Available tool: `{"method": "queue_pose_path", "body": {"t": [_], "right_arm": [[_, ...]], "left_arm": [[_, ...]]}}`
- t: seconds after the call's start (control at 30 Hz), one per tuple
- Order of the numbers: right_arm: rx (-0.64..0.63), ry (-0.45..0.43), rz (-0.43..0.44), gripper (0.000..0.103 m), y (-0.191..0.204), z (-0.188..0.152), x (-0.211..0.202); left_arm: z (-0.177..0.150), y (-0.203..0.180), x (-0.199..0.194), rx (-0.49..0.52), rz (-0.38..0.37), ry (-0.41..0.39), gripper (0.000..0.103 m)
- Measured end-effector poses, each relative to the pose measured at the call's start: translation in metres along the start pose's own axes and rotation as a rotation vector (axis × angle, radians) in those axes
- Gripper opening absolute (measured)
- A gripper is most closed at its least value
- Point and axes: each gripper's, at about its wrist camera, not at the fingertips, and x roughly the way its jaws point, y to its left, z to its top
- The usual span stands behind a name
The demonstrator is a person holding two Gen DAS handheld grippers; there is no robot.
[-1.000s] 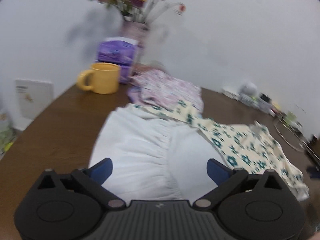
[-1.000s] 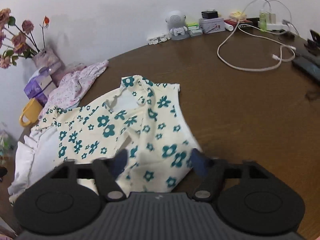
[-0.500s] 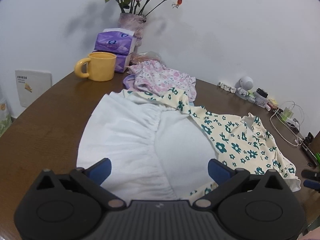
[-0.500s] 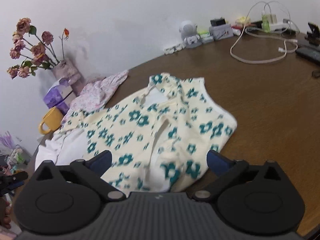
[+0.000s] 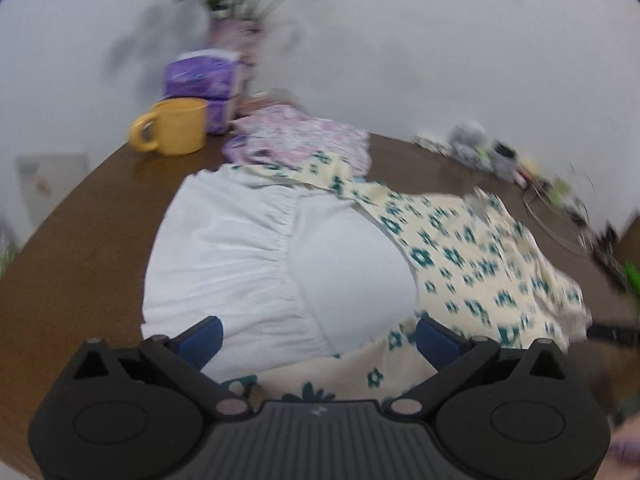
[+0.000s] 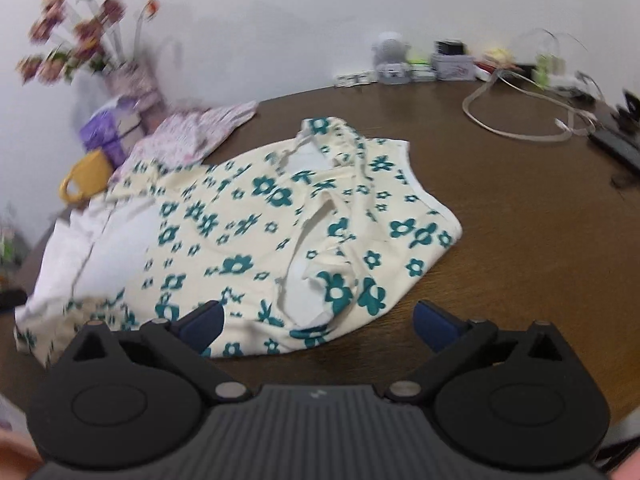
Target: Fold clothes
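A cream garment with teal flowers (image 6: 280, 220) lies crumpled on the brown table (image 6: 520, 240), partly over a white gathered garment (image 5: 260, 260); the flowered one also shows in the left wrist view (image 5: 472, 256). A pink flowered garment (image 5: 300, 136) lies behind them. My left gripper (image 5: 318, 334) is open, low over the near edge of the white garment. My right gripper (image 6: 318, 322) is open, just above the flowered garment's near hem. Neither holds anything.
A yellow mug (image 5: 176, 126), purple tissue packs (image 5: 204, 80) and a vase of flowers (image 5: 232, 8) stand at the back left. A white cable (image 6: 528, 112), small gadgets (image 6: 420, 64) and a dark device (image 6: 616, 144) lie along the table's far right.
My right gripper has opened and drawn back from the flowered garment, which now lies flatter. My left gripper has stayed open and shifted slightly; the flowered hem now lies under it.
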Motion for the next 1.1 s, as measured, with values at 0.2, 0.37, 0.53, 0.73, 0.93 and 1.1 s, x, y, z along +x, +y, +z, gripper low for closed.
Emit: {"method": "queue_pose_path", "body": {"t": [0.2, 0.37, 0.53, 0.73, 0.93, 1.1], "right_arm": [[-0.408, 0.022, -0.013, 0.103, 0.01, 0.007, -0.004], [-0.647, 0.123, 0.032, 0.102, 0.005, 0.017, -0.001], [-0.753, 0.211, 0.017, 0.083, -0.005, 0.023, 0.015], [-0.829, 0.233, 0.06, 0.076, -0.009, 0.026, 0.031], [-0.887, 0.255, 0.132, 0.064, -0.011, 0.03, 0.043], [-0.931, 0.261, 0.137, 0.062, -0.019, 0.039, 0.045]], "left_arm": [[-0.006, -0.019, -0.008, 0.261, -0.026, 0.075, 0.1], [-0.015, -0.036, -0.002, 0.409, -0.071, 0.183, 0.083], [-0.022, -0.042, 0.007, 0.481, -0.053, 0.233, 0.08], [-0.026, -0.046, 0.015, 0.505, -0.03, 0.254, 0.074], [-0.026, -0.053, 0.019, 0.519, -0.052, 0.273, 0.07], [-0.025, -0.054, 0.023, 0.526, -0.059, 0.281, 0.07]]}}
